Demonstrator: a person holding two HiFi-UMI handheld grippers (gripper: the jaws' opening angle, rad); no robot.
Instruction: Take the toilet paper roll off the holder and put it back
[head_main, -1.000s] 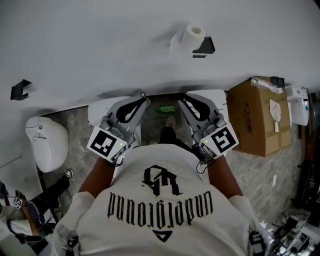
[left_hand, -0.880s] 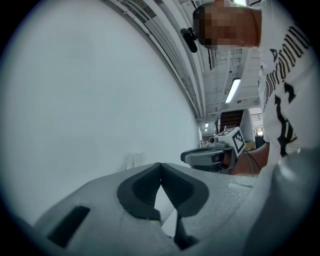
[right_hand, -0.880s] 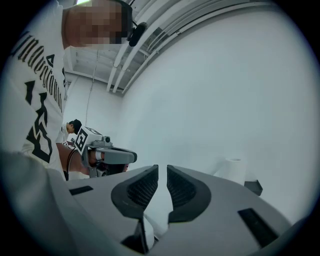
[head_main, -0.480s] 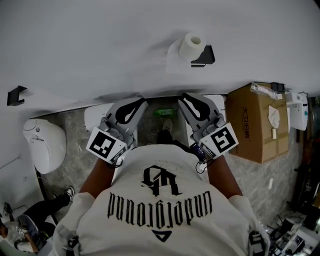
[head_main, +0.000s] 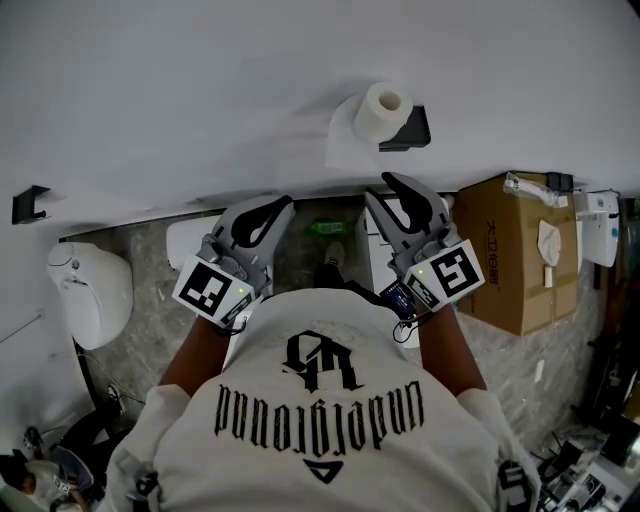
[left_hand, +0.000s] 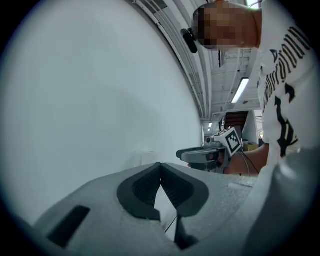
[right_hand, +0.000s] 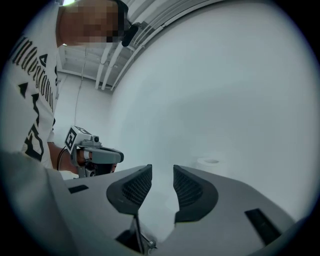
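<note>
Roll (head_main: 381, 108) is seated on the black holder (head_main: 408, 128) on the wall (head_main: 200, 90), core opening up, with a loose sheet hung down at its left. It is not yet touched, so the task is judged to be at the approach stage.

Right tongs (head_main: 387, 190) are held roughly level and pointed at the wall, near the roll but short of it. The jaws have just been opening: a narrow gap is seen between the pads, with nothing in it. The gap is judged too small for the roll, so more opening is likely needed before any grasp. In the right gripper view the roll is seen slightly right of the jaw line, so a small sideways correction is also expected.

Left tongs (head_main: 283, 204) are closed tip to tip, empty, and held level beside the right tongs, well left of the roll. They are probably parked there to be clear of the reach and available for steadying.

Box (head_main: 510, 255) is stood right of the holder and is judged a minor snag risk for the right arm.

Next: the right tongs are to be widened and set around the roll's sides, and the roll lifted up off the holder.
</note>
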